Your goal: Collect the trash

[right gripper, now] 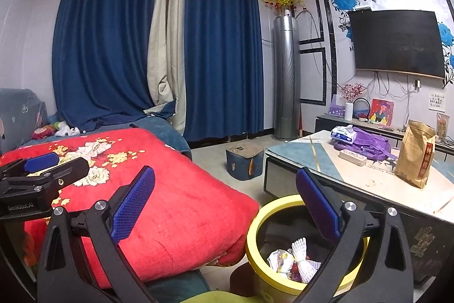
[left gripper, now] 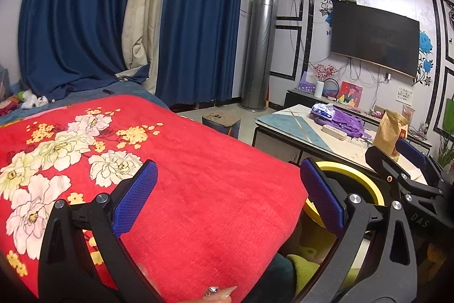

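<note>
Landmark: the yellow-rimmed bin (right gripper: 305, 249), standing on the floor between the bed and the low table; every place below is given from it.
Red floral blanket (right gripper: 170, 203): left of the bin, its hanging edge just beside the rim; no litter shows on the part in view.
Left gripper (left gripper: 228, 199): held over the blanket's near corner, left of the bin; both blue pads stand wide apart with nothing between them.
Bin contents: a crumpled wrapper (right gripper: 281, 260) and a white foam fruit net (right gripper: 305, 257) lie at the bottom, so some trash is already in.
Right gripper (right gripper: 225, 206): poised above the bin's near-left rim; its fingers are spread wide and carry nothing.
Low table (right gripper: 369, 181): right of the bin and beyond it, its near edge close to the rim.
Tissue pack (right gripper: 344, 133): on the far part of the table, well apart from the bin, resting against a purple bag (right gripper: 366, 145).
Brown paper pouch (right gripper: 414, 156): upright on the table, right of the bin; whether it is trash cannot be told.
Step in hand: judged to be a pause between pieces, with both tools empty beside the bin.
Next move: likely a search for remaining litter, probably on the table; it calls for carrying one open tool over the table edge, closing on a piece, then returning it above the bin mouth before releasing.
Risk: the bin is light-looking and close to both tools, so a knock could tip it.
</note>
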`<action>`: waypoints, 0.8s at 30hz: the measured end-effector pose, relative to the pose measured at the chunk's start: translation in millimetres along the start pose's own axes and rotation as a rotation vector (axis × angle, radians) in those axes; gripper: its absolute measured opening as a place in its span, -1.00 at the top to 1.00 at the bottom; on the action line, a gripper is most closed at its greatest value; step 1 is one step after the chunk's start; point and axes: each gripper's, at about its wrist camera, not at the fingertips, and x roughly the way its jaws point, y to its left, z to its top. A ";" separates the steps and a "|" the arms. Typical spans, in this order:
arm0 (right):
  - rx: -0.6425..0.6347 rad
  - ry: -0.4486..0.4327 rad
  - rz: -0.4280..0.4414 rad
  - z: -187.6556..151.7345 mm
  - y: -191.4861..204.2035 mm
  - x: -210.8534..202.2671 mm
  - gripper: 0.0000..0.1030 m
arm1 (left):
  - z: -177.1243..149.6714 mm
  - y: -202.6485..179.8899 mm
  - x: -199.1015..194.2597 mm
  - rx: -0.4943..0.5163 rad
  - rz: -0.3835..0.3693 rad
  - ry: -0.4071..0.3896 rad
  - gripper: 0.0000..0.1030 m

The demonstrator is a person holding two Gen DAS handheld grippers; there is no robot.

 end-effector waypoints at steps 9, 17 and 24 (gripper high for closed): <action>0.000 0.003 0.000 -1.1 -0.2 0.2 -0.88 | 0.4 -1.5 -1.4 -0.002 0.002 -0.001 -0.79; 0.001 0.005 0.000 -2.6 -0.1 0.8 -0.88 | 0.3 -1.3 -1.2 0.000 0.003 -0.003 -0.79; 0.001 0.007 -0.002 -3.3 0.7 1.5 -0.88 | 0.7 -1.6 -1.7 -0.002 0.002 -0.001 -0.79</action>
